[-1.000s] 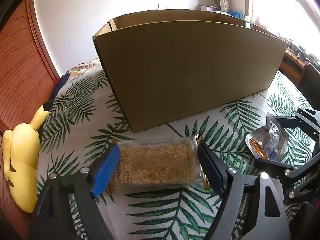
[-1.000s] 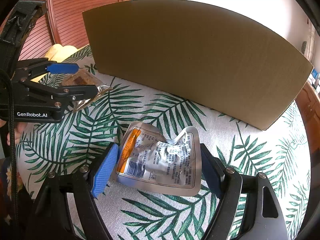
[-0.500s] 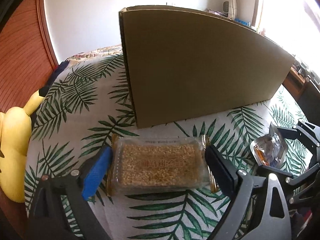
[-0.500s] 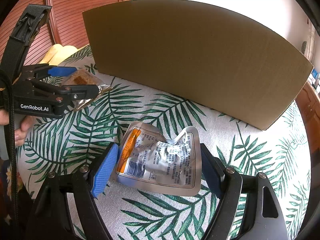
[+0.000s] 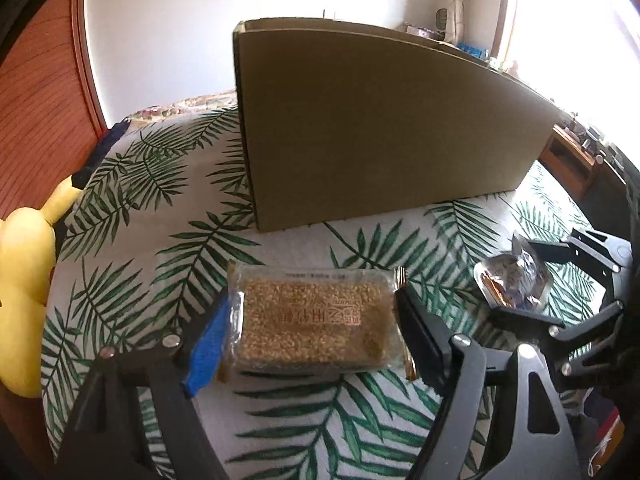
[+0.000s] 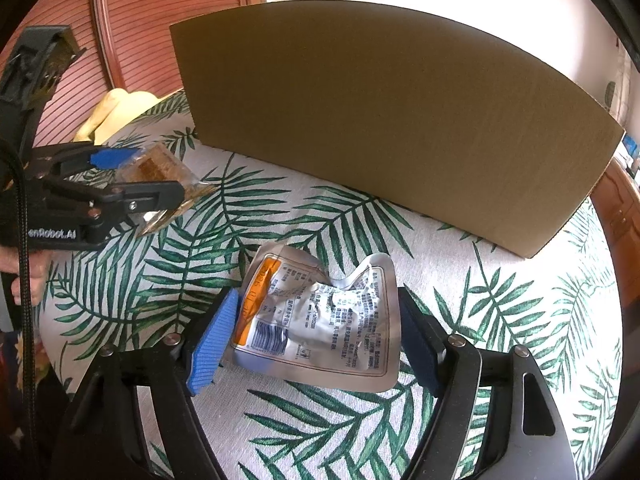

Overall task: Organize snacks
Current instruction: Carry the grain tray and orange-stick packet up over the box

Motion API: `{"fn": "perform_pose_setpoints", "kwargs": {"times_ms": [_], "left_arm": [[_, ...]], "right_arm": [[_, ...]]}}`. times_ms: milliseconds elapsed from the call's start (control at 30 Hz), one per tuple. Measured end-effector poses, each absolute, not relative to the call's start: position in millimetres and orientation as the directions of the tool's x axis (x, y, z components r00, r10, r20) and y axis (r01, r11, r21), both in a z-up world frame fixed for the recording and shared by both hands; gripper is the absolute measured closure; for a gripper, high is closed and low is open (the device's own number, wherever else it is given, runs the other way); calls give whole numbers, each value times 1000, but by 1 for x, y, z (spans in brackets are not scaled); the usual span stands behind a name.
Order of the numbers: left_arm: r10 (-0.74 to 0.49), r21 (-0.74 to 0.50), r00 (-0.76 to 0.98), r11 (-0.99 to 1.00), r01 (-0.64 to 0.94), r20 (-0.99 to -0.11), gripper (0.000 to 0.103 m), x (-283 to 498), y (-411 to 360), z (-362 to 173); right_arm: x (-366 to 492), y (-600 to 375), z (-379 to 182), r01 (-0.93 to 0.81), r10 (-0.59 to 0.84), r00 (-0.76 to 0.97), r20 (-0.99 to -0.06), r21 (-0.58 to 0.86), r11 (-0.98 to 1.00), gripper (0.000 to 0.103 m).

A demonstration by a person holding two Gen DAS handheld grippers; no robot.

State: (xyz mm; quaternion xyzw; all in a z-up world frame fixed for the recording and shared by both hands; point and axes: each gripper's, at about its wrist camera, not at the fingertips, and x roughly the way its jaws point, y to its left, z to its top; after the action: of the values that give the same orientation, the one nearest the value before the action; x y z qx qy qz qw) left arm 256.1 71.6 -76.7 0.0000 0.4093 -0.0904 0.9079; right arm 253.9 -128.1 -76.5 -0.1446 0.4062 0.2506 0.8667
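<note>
- Left wrist view: left gripper [image 5: 316,328] closing on clear-wrapped grain bar [image 5: 314,328], pads at wrapper ends.
- Right gripper [image 6: 316,336] closing around crumpled silver pouch [image 6: 320,320], touching its left edge.
- Behind both on palm-leaf cloth [image 6: 360,420]: cardboard box [image 5: 380,128], contents hidden.

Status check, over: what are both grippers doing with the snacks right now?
Left gripper closing on grain bar pack. Right gripper closing around silver pouch. Cardboard box stands behind; nothing blocking.
</note>
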Motion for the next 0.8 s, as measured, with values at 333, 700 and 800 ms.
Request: {"fn": "perform_pose_setpoints", "kwargs": {"times_ms": [333,700,800], "left_arm": [[-215,-107,698,975,196,-683,24,230,55,-39],[-268,-97,750,959,265,-604,24,224,26,20],[-268,-85,761,959,271,-591,24,225,21,30]], "right_arm": [[237,-151,-56,-525,344,598,-724,-30,851,25],[224,-176,5,-513,379,675,-633,-33,858,25],[225,-180,17,-509,380,691,-615,-41,860,25]]}}
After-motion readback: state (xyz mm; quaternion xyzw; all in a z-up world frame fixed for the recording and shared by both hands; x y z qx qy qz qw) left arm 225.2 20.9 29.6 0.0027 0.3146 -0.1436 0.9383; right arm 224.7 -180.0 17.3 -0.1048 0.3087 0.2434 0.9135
